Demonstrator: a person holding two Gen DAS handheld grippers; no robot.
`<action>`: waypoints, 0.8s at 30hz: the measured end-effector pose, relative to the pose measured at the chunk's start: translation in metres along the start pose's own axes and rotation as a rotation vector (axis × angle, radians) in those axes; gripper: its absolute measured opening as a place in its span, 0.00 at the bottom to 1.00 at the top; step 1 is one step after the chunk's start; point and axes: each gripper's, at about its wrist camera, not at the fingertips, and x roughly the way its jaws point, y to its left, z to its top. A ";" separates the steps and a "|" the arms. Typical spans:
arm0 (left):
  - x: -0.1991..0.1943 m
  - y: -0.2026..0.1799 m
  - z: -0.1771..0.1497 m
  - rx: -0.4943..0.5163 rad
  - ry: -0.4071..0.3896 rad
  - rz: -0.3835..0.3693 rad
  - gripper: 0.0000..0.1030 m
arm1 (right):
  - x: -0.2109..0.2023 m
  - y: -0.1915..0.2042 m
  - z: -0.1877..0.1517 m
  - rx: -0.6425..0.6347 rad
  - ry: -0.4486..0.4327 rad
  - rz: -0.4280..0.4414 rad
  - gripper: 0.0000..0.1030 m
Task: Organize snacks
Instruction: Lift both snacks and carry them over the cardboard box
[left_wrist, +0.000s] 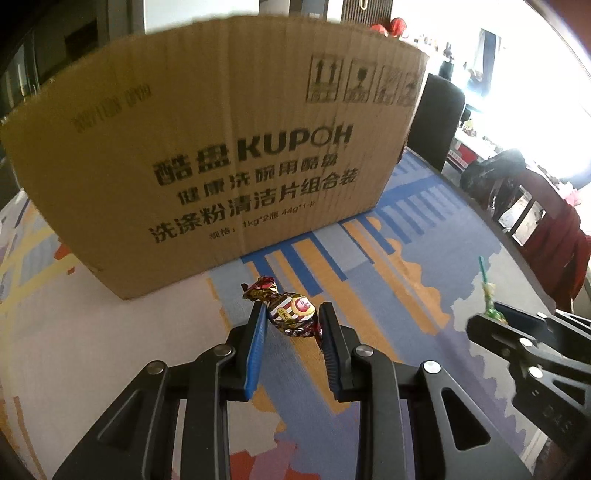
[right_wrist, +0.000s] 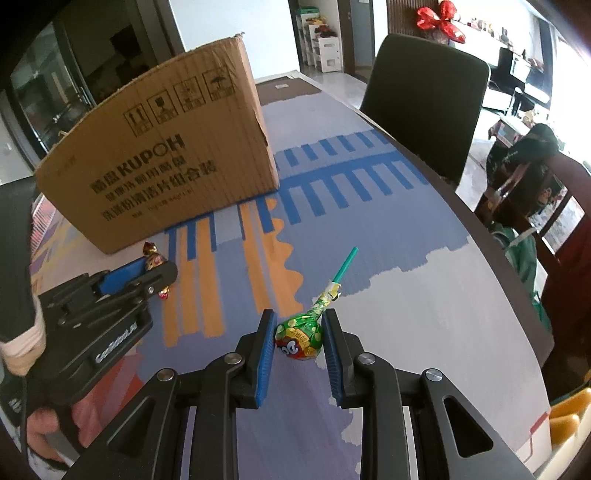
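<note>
Here the cardboard box (left_wrist: 221, 147) fills the upper half of the left wrist view and stands on the patterned table (left_wrist: 424, 258), its top out of sight. Below it, at centre frame, the left tongs (left_wrist: 291, 317) are nearly closed, blue pads pressing both sides of a wrapped candy (left_wrist: 291, 314) whose twisted end pokes up to the left. In the right wrist view, low at centre, the right tongs (right_wrist: 298, 338) are likewise closed down on the head of a green lollipop (right_wrist: 299, 338), its teal stick (right_wrist: 345, 264) angling to the upper right. Both snacks look bound for the box. To do it well, I would keep each squeeze steady, raise both clear of the box wall before crossing it, and release only once over the opening, so neither slips or catches the rim.
</note>
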 end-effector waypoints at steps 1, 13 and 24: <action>-0.004 -0.001 0.000 0.001 -0.006 -0.002 0.28 | -0.001 0.000 0.001 -0.002 -0.004 0.005 0.26; -0.060 -0.001 0.003 -0.037 -0.097 0.012 0.28 | -0.023 0.007 0.012 -0.058 -0.078 0.041 0.26; -0.105 -0.007 0.011 -0.089 -0.195 0.081 0.28 | -0.056 0.020 0.030 -0.134 -0.171 0.118 0.26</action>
